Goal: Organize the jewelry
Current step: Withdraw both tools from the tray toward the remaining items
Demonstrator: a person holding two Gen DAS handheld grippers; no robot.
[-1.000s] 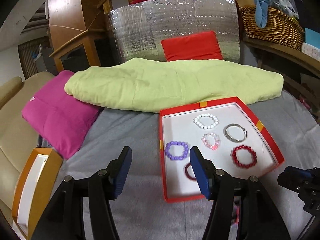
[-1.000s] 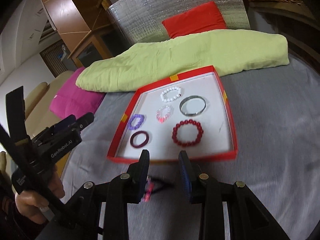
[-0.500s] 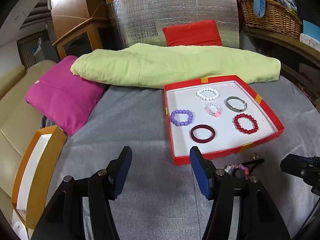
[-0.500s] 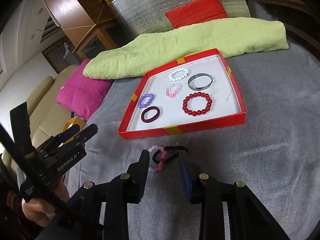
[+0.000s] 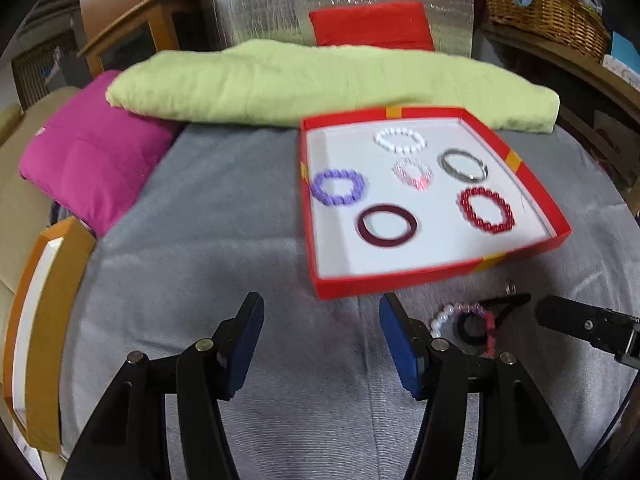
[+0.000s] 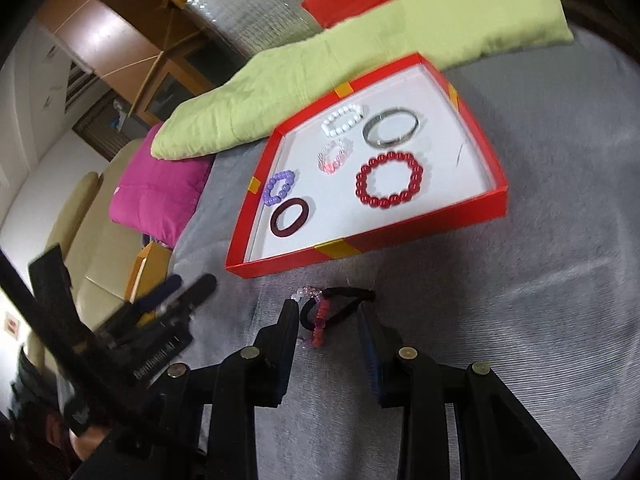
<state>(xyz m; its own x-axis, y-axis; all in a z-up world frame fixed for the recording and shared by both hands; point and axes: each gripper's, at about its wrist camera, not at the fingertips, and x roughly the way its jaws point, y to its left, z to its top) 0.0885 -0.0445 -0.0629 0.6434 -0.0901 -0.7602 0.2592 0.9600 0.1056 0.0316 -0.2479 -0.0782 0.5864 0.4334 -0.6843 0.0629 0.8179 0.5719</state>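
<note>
Six bracelets sit in the red tray (image 5: 436,276), a tangled jewelry pile (image 6: 324,312) just outside it, left tongs (image 5: 322,336) released, right tongs (image 6: 330,334) parted, grasping nothing

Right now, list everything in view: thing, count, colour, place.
tray: 1, red with white floor, on the grey cover
bracelets in tray: 6; white, clear pink, silver, purple, dark red ring, red beads
loose pile: 1 tangle, black bands with pink and pearl beads, on the cover in front of the tray
grey cover: 1, under everything
green blanket: 1, rolled behind the tray
pink cushion: 1, left
red cushion: 1, against the silver panel
orange box: 1, far left edge
wicker basket: 1, top right
left gripper: open, empty
right gripper: open, over the loose pile
</note>
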